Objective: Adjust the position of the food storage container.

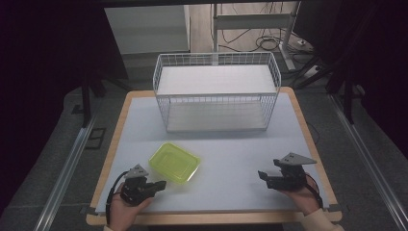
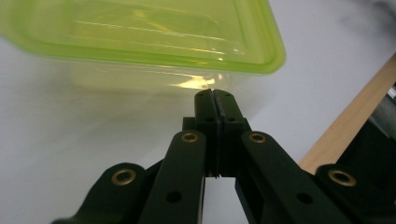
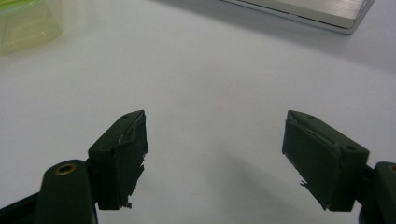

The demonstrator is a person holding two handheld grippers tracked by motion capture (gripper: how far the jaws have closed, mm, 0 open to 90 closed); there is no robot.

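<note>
- The green tub (image 1: 174,162) sits on the table (image 1: 231,149), near the basket (image 1: 216,91).
- It looks light, thin and bendy; its rim is the best place to grab.
- The left gripper (image 2: 215,95) is pressed together, empty, just under that rim.
- The right gripper (image 3: 215,154) is spread wide, holding nothing.

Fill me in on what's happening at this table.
A person works at a white table with a claw in each hand. The left claw is shut, with nothing between its jaws, its tips right at the near side of a yellow-green plastic container; whether they touch it is unclear. The right claw hangs open over bare table, holding nothing. A white wire basket stands at the far side.
</note>
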